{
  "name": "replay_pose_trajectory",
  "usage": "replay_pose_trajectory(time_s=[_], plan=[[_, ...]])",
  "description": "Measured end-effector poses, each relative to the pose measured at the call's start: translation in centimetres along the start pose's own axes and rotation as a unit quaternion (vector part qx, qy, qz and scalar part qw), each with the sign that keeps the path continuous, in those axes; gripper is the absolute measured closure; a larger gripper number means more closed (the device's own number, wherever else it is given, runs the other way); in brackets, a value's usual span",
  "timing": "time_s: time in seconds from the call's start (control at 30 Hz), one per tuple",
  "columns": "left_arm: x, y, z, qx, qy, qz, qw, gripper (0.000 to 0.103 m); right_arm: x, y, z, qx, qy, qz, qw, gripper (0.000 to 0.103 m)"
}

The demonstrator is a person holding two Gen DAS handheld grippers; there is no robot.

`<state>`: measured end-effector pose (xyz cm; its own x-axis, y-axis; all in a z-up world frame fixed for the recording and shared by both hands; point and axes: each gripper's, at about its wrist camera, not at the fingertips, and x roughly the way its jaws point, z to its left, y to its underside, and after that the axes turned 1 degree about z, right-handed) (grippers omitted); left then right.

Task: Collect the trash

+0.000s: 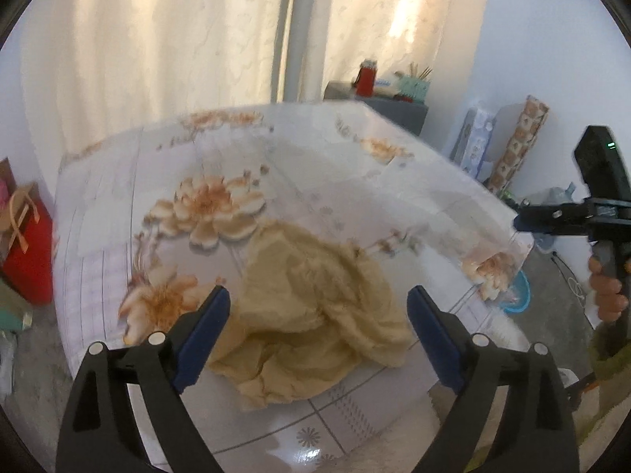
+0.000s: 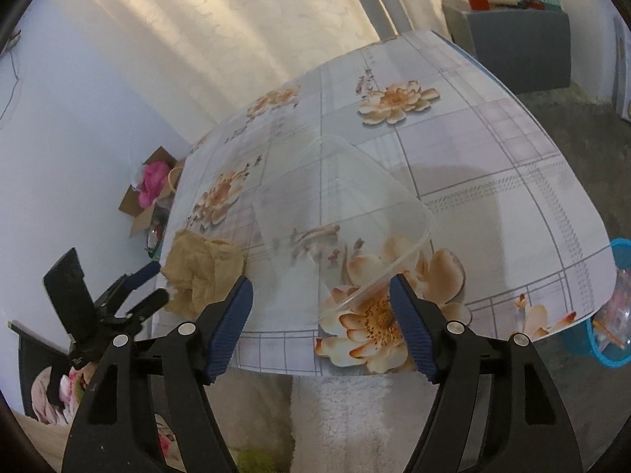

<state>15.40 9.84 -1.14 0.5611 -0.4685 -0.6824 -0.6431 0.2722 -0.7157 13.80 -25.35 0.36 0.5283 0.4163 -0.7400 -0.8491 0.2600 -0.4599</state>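
A crumpled tan paper napkin (image 1: 311, 315) lies on the floral table (image 1: 165, 181) near its front edge. My left gripper (image 1: 319, 307) is open, its blue pads either side of the napkin, just above it. A clear plastic container (image 2: 343, 228) stands on the table near the front right. My right gripper (image 2: 321, 295) is open and empty, its pads just in front of the container's near corner. The napkin (image 2: 201, 268) shows left of the container in the right wrist view, with the left gripper (image 2: 150, 287) at it. The right gripper (image 1: 524, 220) shows at the right edge of the left wrist view.
A blue basket (image 2: 615, 307) holding trash stands on the floor right of the table. A red bag (image 1: 27, 252) and a cardboard box (image 2: 150, 193) stand on the floor at the left. A grey cabinet (image 2: 520, 47) with items stands behind. Curtains hang at the back.
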Motion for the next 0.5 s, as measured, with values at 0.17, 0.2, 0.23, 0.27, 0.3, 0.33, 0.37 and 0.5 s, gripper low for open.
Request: replay_pose_trajectory(time_s=[0.17, 0.2, 0.23, 0.27, 0.3, 0.33, 0.37, 0.5], plan=[[0.3, -0.7, -2.3, 0.059, 0.017, -0.021, 0.9979, 0.008, 0.6, -0.1, -0.7, 0.005, -0.005, 0.003, 1.0, 0.034], [0.9, -0.8, -3.1, 0.079, 0.014, -0.018, 0.9966, 0.008, 0.7, 0.0, -0.9, 0.007, -0.006, 0.003, 1.0, 0.034], [1.5, -0.9, -3.5, 0.091, 0.009, -0.012, 0.9958, 0.008, 0.7, 0.1, -1.0, 0.009, -0.007, 0.002, 1.0, 0.034], [2.6, -0.9, -3.9, 0.102, 0.003, 0.002, 0.9947, 0.008, 0.8, 0.1, -1.2, 0.011, -0.009, 0.001, 1.0, 0.034], [3.2, -0.9, -4.1, 0.108, -0.001, 0.014, 0.9941, 0.008, 0.8, 0.2, -1.5, 0.014, -0.011, 0.0, 1.0, 0.034], [4.2, -0.8, -4.3, 0.116, -0.004, 0.032, 0.9927, 0.008, 0.8, 0.2, -1.7, 0.016, -0.012, 0.0, 1.0, 0.034], [4.8, -0.7, -4.3, 0.12, -0.007, 0.042, 0.9918, 0.008, 0.8, 0.3, -1.9, 0.018, -0.013, -0.001, 1.0, 0.034], [6.9, 0.2, -4.1, 0.121, -0.023, 0.078, 0.9894, 0.008, 0.7, 0.5, -2.5, 0.025, -0.018, -0.003, 1.0, 0.034]])
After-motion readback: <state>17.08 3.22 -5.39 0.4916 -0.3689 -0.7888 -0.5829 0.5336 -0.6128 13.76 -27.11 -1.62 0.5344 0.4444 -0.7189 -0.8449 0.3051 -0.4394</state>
